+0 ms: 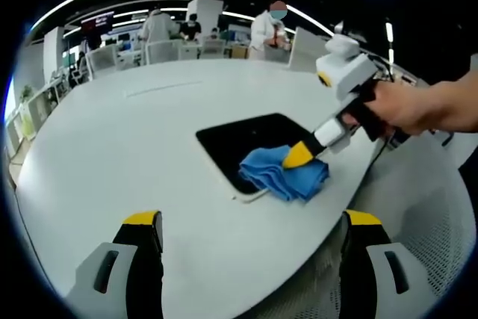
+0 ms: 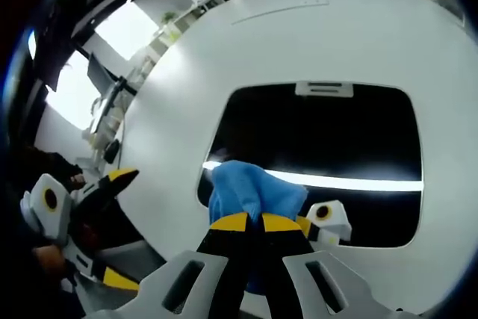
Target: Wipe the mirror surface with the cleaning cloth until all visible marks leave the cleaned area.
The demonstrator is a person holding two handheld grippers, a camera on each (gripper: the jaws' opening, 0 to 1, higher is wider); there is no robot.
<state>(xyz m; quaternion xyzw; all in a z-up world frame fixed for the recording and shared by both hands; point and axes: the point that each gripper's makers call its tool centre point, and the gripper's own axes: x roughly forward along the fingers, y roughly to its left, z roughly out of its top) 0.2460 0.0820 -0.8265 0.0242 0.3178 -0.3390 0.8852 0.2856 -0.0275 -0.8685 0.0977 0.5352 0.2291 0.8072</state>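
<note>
A dark rectangular mirror [image 1: 250, 142] [image 2: 336, 147] lies flat on the white round table [image 1: 134, 132] [image 2: 299, 42]. A crumpled blue cloth [image 1: 284, 173] [image 2: 250, 192] rests on the mirror's near corner. My right gripper [image 1: 299, 155] [image 2: 255, 223] is shut on the cloth and presses it to the glass, held by a person's hand [image 1: 403, 106]. My left gripper [image 1: 250, 222] is open above the table's near edge, short of the mirror, with nothing between its yellow-tipped fingers; it also appears as a grey and yellow gripper [image 2: 112, 184] at the left of the right gripper view.
The table edge [image 1: 328, 237] curves close in front of the left gripper, with perforated grey flooring [image 1: 441, 214] beyond it. Several people [image 1: 269, 31] and desks stand in the office behind. A ceiling light reflects in the mirror as a bright streak [image 2: 358, 183].
</note>
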